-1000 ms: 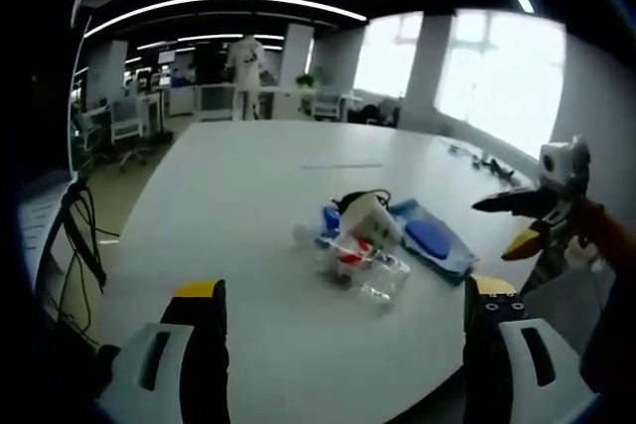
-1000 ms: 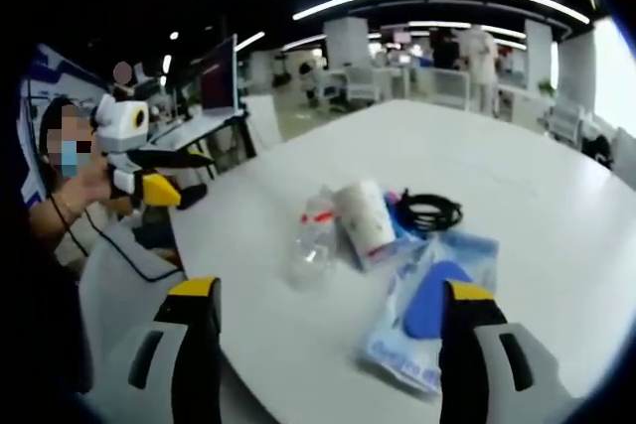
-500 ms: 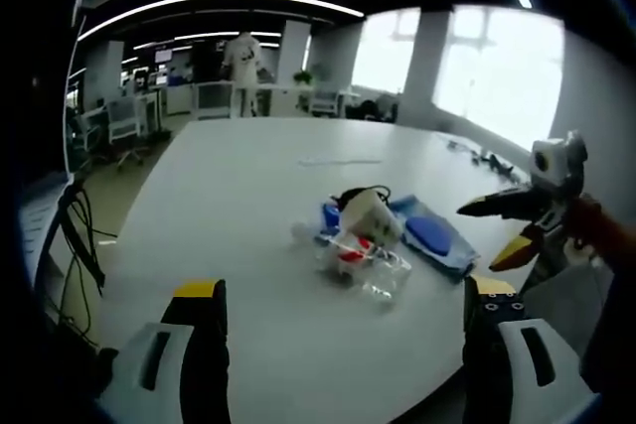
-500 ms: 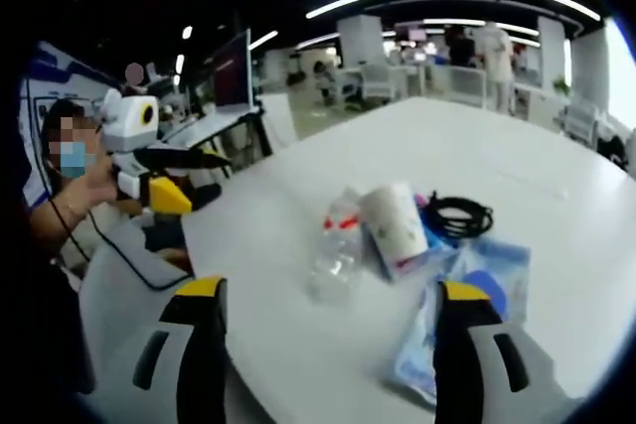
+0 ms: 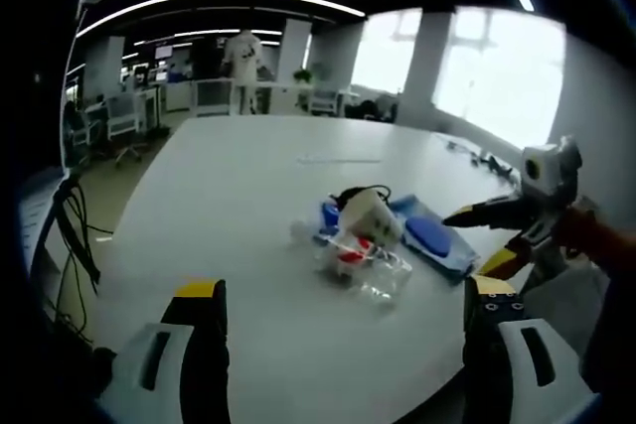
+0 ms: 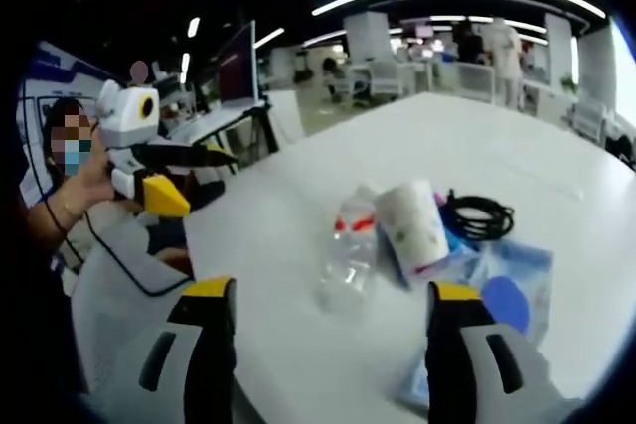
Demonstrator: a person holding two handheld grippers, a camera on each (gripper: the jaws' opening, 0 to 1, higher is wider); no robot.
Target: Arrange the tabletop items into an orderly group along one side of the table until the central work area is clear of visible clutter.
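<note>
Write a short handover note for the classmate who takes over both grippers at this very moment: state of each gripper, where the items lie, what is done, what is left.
Left gripper: open, holding nothing, short of the pile.
Right gripper: open, holding nothing, aimed at the pile.
Items lie clustered mid-table on the white table: clear plastic bottle on its side, paper cup tipped over beside it, coiled black cable behind, blue plastic pouch next to the cup.
Done: nothing moved to a side yet.
Left: carry each item to one table edge and line them up, probably starting with the bottle, which lies nearest.
</note>
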